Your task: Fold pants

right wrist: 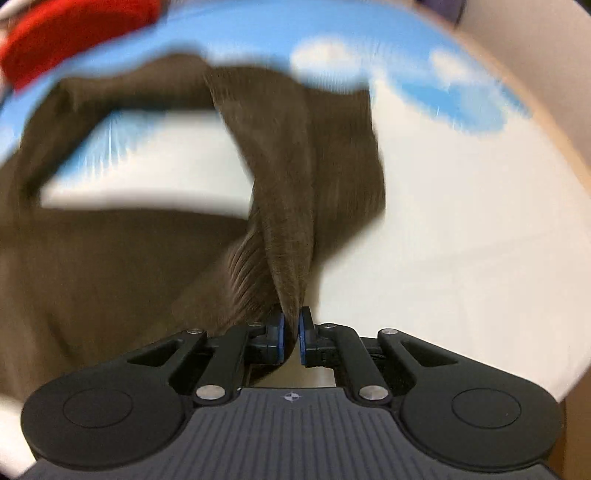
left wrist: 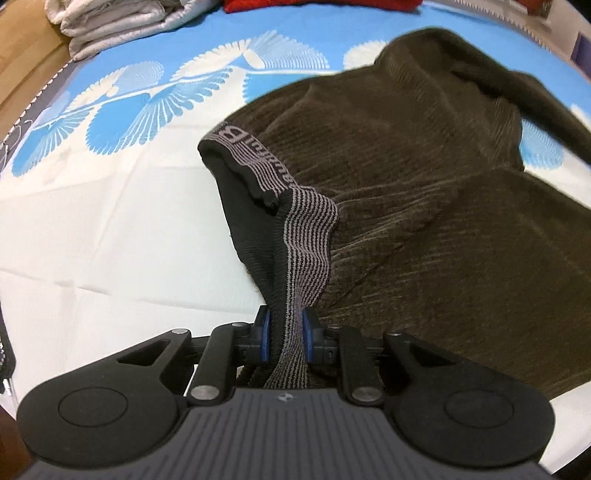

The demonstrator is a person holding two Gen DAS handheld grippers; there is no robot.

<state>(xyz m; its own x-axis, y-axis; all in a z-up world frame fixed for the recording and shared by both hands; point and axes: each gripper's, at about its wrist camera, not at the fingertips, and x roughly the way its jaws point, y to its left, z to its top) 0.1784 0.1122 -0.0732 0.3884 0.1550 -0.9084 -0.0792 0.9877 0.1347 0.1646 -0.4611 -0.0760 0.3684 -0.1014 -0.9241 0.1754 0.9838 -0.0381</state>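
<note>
Left wrist: brown ribbed pants point(left wrist: 424, 206), striped waistband point(left wrist: 310, 229) bunched upward

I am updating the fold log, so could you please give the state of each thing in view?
left gripper: shut on the striped waistband.
right gripper: shut on a pinch of brown fabric.
brown pants: unfolded, rumpled on the bed sheet.
white bedding: folded, stacked.

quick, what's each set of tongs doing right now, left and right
Left tongs: closed on the striped waistband of the brown pants.
Right tongs: closed on a bunched fold of the pants' brown fabric.
</note>
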